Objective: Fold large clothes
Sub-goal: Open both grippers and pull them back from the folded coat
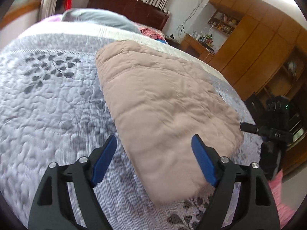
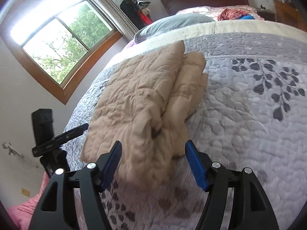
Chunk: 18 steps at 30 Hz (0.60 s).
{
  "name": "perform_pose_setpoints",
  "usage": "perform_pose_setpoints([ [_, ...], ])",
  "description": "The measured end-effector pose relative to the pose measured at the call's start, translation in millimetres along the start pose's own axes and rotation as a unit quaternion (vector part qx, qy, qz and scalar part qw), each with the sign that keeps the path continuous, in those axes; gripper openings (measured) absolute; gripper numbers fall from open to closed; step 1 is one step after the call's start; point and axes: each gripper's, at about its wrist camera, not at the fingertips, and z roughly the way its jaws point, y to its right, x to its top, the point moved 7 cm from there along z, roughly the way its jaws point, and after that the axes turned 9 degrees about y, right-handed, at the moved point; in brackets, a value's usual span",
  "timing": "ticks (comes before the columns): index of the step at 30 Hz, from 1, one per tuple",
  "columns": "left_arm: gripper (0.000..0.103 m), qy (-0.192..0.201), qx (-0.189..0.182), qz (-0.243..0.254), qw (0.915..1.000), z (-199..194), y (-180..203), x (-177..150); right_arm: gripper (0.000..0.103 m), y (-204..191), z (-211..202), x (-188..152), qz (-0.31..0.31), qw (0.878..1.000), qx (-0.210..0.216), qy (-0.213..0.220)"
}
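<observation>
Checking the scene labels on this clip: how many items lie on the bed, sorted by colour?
Beige: 1, folded padded garment
Grey: 1, pillow
Red-pink: 1, crumpled cloth
Blue: 1, small cloth
Total: 4, all lying on the quilted bedspread

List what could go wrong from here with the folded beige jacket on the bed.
1. The folded jacket is puffy; with the left gripper and right gripper both open and off it, the layers may spring apart.
2. In the right wrist view the folded layers sit offset at the far edge, so the stack may slump sideways.
3. It lies near the quilt edge, by a tripod; a nudge could send it off.
</observation>
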Motion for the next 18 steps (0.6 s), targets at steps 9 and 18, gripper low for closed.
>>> perform_pose_setpoints([
  [9, 0.081, -0.007, 0.052, 0.035, 0.998, -12.5, 12.8, -33.3, 0.068, -12.7, -1.7, -17.1, -0.016, 0.999, -0.036, 0.006],
  [18, 0.082, -0.037, 0.059, 0.026, 0.9972, 11.4, -6.4, -56.4, 0.07, 17.5, 28.5, -36.4, 0.023, 0.998, -0.056, -0.031],
])
